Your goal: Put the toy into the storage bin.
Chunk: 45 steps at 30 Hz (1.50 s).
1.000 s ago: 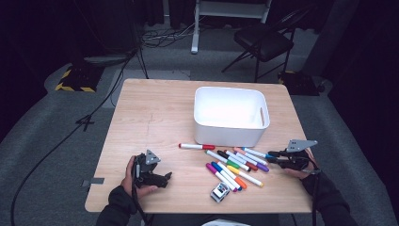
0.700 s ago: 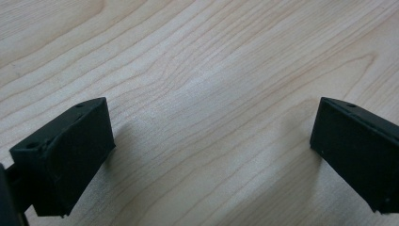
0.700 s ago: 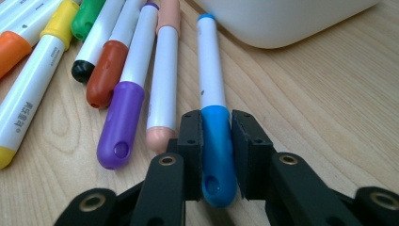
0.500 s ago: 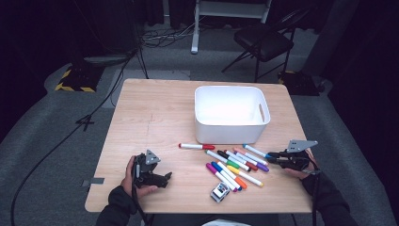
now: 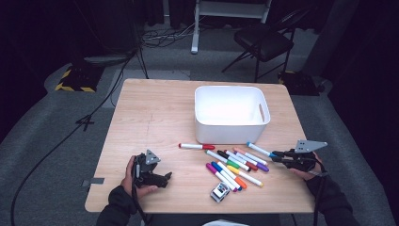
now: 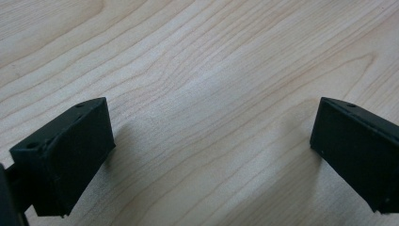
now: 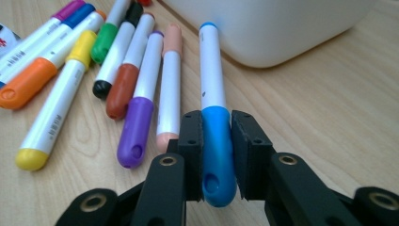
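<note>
A blue-capped marker (image 7: 211, 80) lies on the wooden table (image 5: 155, 117) just right of a row of several coloured markers (image 5: 233, 167). My right gripper (image 7: 217, 136) is shut on its cap end, pads pressed on both sides. From above, the right gripper (image 5: 277, 156) reaches in from the table's right edge to that marker (image 5: 259, 149). My left gripper (image 5: 167, 178) rests near the front left, held by a hand. Its jaws stand wide apart over bare wood, so the left gripper (image 6: 211, 150) is open with nothing between them.
A white bin (image 5: 230, 127) stands behind the markers, close to the held marker's far tip. A red-capped marker (image 5: 195, 146) lies apart at the bin's front left. A small printed box (image 5: 219, 191) sits near the front edge. A folding chair (image 5: 268, 40) stands beyond the table.
</note>
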Tool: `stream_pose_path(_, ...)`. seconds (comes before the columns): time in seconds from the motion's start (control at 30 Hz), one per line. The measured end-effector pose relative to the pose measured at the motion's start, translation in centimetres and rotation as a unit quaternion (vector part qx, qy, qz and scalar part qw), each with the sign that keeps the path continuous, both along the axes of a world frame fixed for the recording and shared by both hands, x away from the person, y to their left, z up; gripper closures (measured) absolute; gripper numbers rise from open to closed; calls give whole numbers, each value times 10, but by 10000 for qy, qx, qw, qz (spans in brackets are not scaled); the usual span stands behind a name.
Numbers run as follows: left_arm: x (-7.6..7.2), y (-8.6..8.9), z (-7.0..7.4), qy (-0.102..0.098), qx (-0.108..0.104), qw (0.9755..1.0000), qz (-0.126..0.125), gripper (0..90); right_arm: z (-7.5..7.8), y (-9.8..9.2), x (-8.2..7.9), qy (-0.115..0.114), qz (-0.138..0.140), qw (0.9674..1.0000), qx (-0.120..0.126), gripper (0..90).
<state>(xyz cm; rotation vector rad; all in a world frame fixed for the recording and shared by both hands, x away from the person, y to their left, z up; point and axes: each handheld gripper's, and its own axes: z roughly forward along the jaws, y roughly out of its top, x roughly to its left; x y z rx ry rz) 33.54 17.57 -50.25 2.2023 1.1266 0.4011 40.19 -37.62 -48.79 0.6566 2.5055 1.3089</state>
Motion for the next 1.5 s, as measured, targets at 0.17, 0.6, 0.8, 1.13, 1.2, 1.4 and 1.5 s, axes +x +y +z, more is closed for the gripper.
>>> stream_pose_path(0.17,0,0,0,1,-10,10000,-2,2,16,-6,-8,-213,20,9996,176,753)
stream_pose_path(0.6,1,0,0,24,-23,10000,-29,3,53,-5,-21,-637,295,9963,494,753)
stream_pose_path(0.8,1,0,0,27,-33,10000,-31,2,75,3,-24,-789,467,9940,591,752)
stream_pose_path(1.13,0,0,0,23,-24,10000,-29,2,108,20,-18,-986,728,9911,527,753)
stream_pose_path(1.2,0,0,0,23,-25,10000,-28,3,113,22,-17,-1060,778,9901,492,753)
stream_pose_path(1.4,0,0,0,23,-25,10000,-28,3,125,27,-13,-1106,798,9891,550,753)
stream_pose_path(1.5,0,0,0,24,-24,10000,-28,3,130,29,-8,-1133,797,9883,643,752)
